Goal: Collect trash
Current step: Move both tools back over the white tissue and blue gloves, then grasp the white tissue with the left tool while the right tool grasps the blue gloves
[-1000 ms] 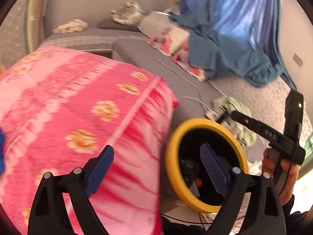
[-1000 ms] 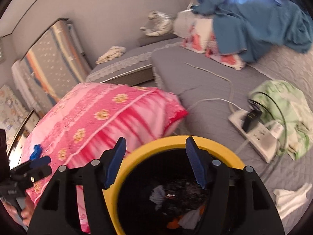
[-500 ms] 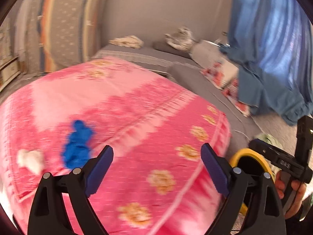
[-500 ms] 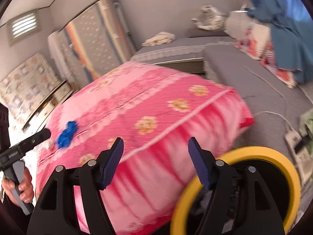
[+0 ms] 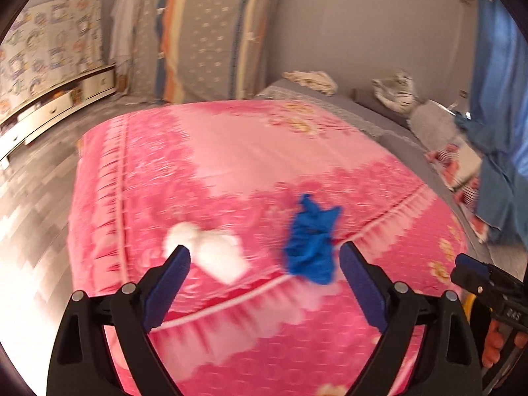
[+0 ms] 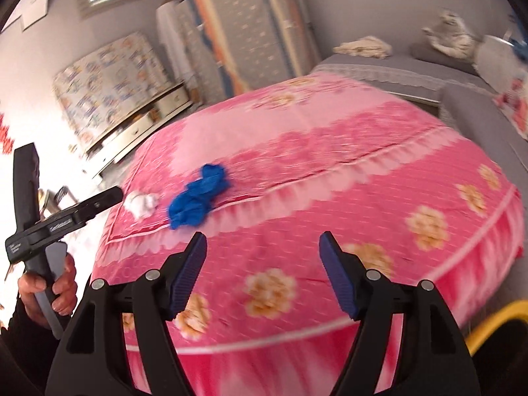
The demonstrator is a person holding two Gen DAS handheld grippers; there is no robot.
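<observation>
A crumpled blue scrap (image 5: 312, 242) and a white wad of tissue (image 5: 211, 250) lie side by side on a pink flowered bed cover (image 5: 264, 151). My left gripper (image 5: 264, 264) hovers open just short of them, with nothing between its blue pads. In the right wrist view the same blue scrap (image 6: 199, 196) and white wad (image 6: 142, 203) lie further off to the left. My right gripper (image 6: 262, 254) stands open and empty over the cover's near edge. The yellow-rimmed bin (image 6: 495, 316) shows only as a rim at the lower right.
A grey mattress (image 6: 468, 82) with a pale cloth bundle (image 6: 363, 46) flanks the pink cover. Blue fabric (image 5: 498, 151) hangs at the right. A striped upright mattress (image 5: 214, 33) and low drawers (image 5: 59, 102) stand at the back. Each view shows the other gripper in a hand.
Both views have swung left, away from the yellow bin and onto the pink cover. The blue scrap and white wad have come into view and moved toward the centre. Both grippers stayed open.
</observation>
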